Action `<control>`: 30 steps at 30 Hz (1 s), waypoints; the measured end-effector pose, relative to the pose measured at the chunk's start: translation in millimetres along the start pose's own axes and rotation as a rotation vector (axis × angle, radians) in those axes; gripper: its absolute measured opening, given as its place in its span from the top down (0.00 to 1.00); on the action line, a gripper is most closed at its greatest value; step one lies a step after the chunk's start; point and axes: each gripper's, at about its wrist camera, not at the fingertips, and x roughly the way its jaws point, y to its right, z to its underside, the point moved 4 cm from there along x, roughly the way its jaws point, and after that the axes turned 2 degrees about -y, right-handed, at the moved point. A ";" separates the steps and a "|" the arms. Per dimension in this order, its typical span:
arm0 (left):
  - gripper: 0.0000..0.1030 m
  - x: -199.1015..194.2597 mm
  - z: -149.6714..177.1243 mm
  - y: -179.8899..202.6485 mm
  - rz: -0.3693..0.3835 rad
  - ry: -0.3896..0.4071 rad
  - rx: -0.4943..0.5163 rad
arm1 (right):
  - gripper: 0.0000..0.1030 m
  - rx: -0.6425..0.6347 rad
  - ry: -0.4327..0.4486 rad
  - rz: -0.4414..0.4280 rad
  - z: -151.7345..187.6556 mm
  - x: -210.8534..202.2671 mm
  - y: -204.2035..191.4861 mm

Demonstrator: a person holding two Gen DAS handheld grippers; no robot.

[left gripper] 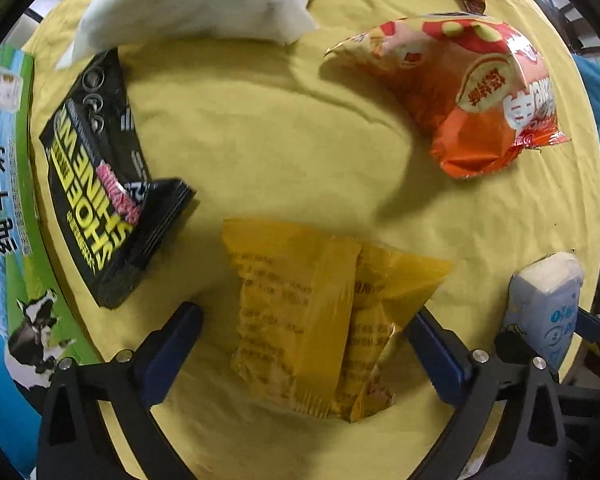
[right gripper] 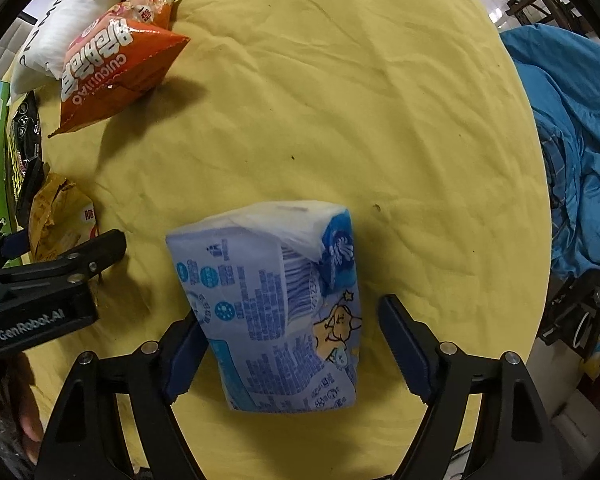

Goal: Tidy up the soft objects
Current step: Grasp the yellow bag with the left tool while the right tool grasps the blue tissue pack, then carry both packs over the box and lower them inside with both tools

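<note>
Now the left gripper (left gripper: 304, 320) has its two blue-padded fingers spread wide, and the yellow snack packet (left gripper: 320, 312) lies flat on the yellow cloth (left gripper: 260, 140) between them; the right pad looks to be against the packet's edge, while the left pad stands apart from it with bare cloth in between; nothing is clamped. On the other side, the right gripper (right gripper: 290, 320) is also wide apart, and the blue tissue pack (right gripper: 276, 304) stands between its fingers; the left pad touches or almost touches the pack's lower side, I cannot tell which, and the right pad is clearly apart from it. Beside the left gripper lies the black packet (left gripper: 100, 196), partly folded, close to the yellow packet but not touching it; farther away rest the orange chip bag (left gripper: 472, 92) and the white pillow (left gripper: 204, 0); a milk carton box (left gripper: 4, 216) stands at the left edge of the cloth.
</note>
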 end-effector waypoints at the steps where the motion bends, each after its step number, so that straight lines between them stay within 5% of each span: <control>1: 0.07 -0.5 0.4 -2.1 0.002 -0.001 0.001 | 0.19 0.004 -0.005 -0.001 0.7 1.8 2.6; 7: 0.49 -8.5 18.6 -18.4 -0.001 0.022 0.000 | 0.28 0.004 -0.018 -0.002 7.3 14.6 1.8; 17: 0.60 -11.7 46.2 -19.4 -0.027 0.063 -0.016 | 0.50 -0.007 0.003 0.033 22.7 20.2 -12.3; 30: 0.62 -100.6 123.7 -11.9 -0.011 0.171 -0.051 | 0.56 -0.008 0.077 -0.019 42.0 -11.4 -16.0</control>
